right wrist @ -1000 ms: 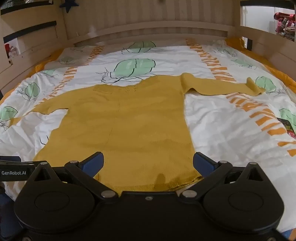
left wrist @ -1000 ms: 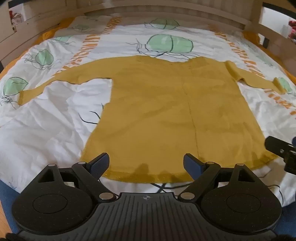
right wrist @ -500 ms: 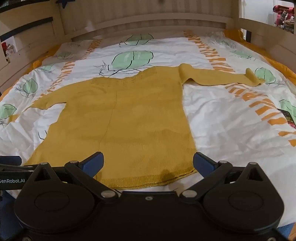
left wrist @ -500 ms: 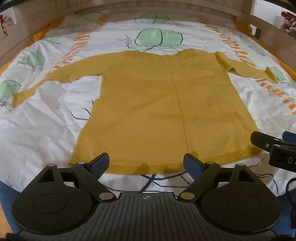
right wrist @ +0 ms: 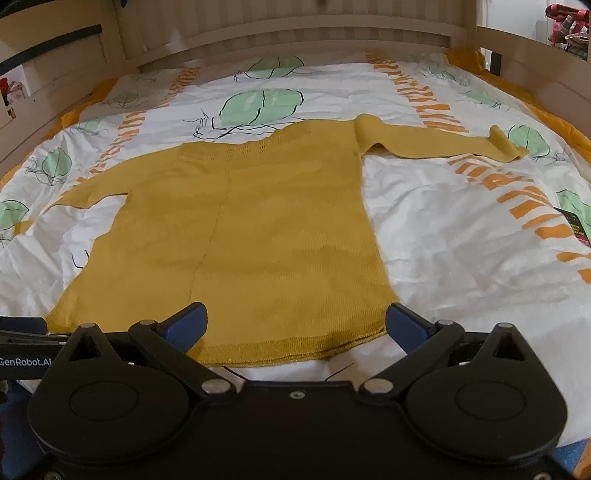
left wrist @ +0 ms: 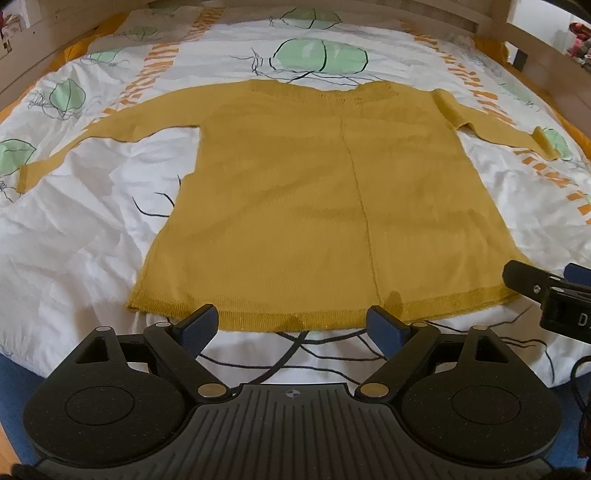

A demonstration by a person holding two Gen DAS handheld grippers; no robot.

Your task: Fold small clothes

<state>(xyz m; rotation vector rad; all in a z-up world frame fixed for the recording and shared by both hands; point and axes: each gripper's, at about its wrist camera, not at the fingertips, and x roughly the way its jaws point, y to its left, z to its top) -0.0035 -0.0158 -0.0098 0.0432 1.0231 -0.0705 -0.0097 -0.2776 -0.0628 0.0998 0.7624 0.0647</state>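
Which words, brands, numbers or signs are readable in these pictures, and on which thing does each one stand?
"GenRobot.AI", cut off at the picture edge, on the left gripper, seen from the right wrist.
"D", the rest cut off, on the right gripper, seen from the left wrist.
Print on the dark card lying on the quilt: too small to read.

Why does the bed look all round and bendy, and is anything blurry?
Both wrist views use fisheye lenses, so the wooden bed frame and duvet bulge; the yellow sweater stays sharp in both views; in the left wrist view, a small shadow darkens its hem near the left gripper.
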